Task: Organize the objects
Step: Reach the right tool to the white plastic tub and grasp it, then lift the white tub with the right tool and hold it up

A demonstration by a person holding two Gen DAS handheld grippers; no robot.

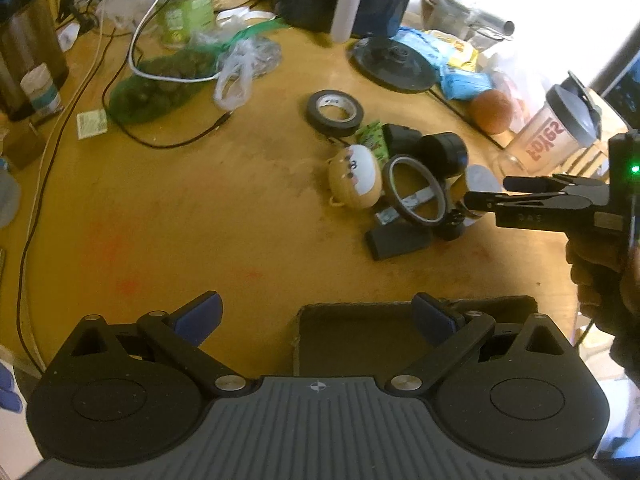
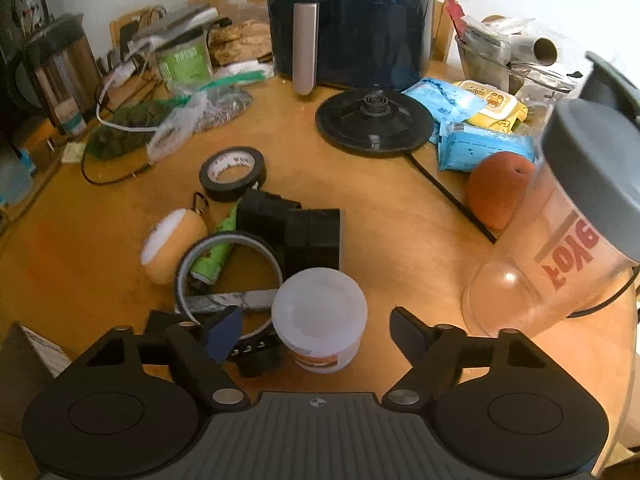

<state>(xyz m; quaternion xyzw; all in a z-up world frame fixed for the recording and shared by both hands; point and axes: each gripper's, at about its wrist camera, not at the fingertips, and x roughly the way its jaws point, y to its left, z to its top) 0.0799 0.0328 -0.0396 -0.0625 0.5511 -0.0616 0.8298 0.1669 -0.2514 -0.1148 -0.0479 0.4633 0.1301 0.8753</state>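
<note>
A small pile sits mid-table: a white jar (image 2: 320,304), a thin tape ring (image 2: 228,280), a tan plush keychain (image 2: 170,246), a green packet (image 2: 212,260), black blocks (image 2: 296,232) and a black tape roll (image 2: 233,173). My right gripper (image 2: 316,314) is open and straddles the white jar, with a gap at each pad. In the left wrist view the right gripper (image 1: 486,192) comes in from the right, held by a hand (image 1: 600,264), at the jar (image 1: 480,174). My left gripper (image 1: 316,300) stands wide open with nothing between its fingers, above a cardboard box (image 1: 352,340).
A dark air fryer (image 2: 348,20) and a kettle base (image 2: 374,120) stand behind the pile. To the right are wipes packs (image 2: 480,144), an orange fruit (image 2: 498,190) and a shaker bottle (image 2: 560,248), close to the right finger. Left: a green can (image 2: 186,62), bags and cables.
</note>
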